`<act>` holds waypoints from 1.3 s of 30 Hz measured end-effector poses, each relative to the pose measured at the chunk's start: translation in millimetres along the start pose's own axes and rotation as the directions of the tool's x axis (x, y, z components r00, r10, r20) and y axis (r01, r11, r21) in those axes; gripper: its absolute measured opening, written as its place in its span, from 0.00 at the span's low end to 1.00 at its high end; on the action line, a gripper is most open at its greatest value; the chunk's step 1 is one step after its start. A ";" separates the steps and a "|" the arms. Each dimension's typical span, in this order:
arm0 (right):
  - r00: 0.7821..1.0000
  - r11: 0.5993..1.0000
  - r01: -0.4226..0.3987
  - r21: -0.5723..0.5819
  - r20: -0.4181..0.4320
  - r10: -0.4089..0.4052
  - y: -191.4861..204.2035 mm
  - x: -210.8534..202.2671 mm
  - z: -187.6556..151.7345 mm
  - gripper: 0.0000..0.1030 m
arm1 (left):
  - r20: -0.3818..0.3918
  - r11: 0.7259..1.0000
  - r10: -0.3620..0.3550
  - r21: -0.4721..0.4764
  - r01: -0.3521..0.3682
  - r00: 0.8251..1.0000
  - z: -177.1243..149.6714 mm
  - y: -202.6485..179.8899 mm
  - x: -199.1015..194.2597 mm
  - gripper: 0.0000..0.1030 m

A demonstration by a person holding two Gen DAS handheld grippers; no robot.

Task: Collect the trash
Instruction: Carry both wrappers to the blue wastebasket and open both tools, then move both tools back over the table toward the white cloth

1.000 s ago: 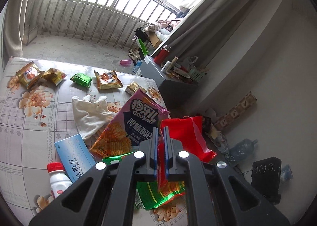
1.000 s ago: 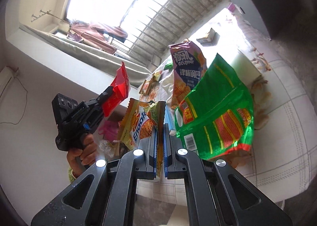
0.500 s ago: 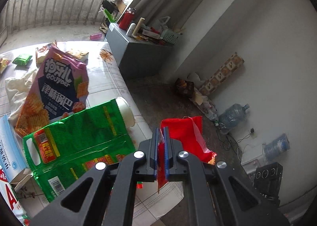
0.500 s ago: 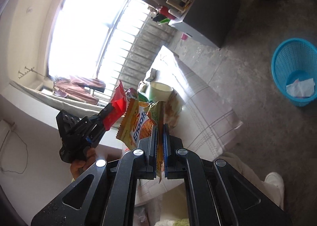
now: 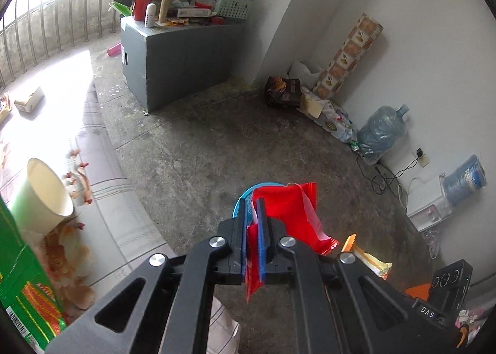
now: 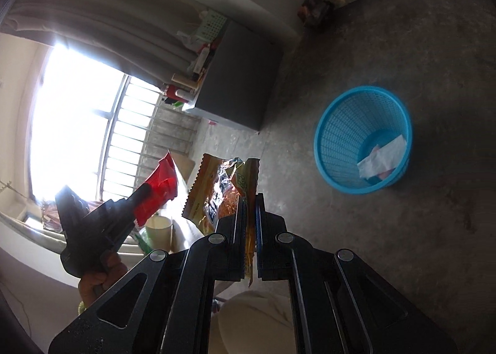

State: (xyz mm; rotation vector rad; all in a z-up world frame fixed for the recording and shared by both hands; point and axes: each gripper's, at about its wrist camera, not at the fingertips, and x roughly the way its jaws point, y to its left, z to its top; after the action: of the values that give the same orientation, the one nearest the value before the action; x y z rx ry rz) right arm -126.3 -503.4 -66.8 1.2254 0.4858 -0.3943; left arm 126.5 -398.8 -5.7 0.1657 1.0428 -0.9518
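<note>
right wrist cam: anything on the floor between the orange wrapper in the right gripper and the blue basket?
Nothing. In the right wrist view, only bare concrete floor separates the orange wrapper, pinched in the right gripper, from the blue basket.

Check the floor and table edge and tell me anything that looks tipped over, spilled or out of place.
A paper cup lies tipped on its side at the table's edge, beside a green snack bag. Wrappers and bags are strewn loose on the floor by the far wall, well away from the blue basket, which holds only some crumpled paper.
</note>
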 end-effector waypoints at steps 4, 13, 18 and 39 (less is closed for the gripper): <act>0.997 0.992 0.077 0.098 0.023 -0.079 -50.7 8.4 16.7 0.04 | -0.089 1.000 0.027 0.001 -0.027 0.996 -1.0 -19.5 59.9 0.05; 0.982 0.960 0.179 0.215 0.019 -0.187 -106.7 64.3 61.4 0.10 | -0.197 0.998 0.055 0.025 -0.051 0.979 0.2 -55.1 172.0 0.09; 0.977 0.933 0.213 0.290 -0.048 -0.208 -136.7 102.7 75.3 0.36 | -0.268 0.996 0.057 -0.057 -0.075 0.962 0.7 -46.4 206.6 0.41; 0.974 0.974 0.223 0.032 0.025 -0.223 -52.6 37.8 23.0 0.61 | -0.117 1.000 -0.014 0.022 0.017 0.993 11.3 -36.0 64.4 0.57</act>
State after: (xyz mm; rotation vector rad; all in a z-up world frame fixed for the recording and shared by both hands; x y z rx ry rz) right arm -119.7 -541.8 -123.4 1.1954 0.5976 -0.6111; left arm 117.9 -464.7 -39.8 0.2352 1.1424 -0.9779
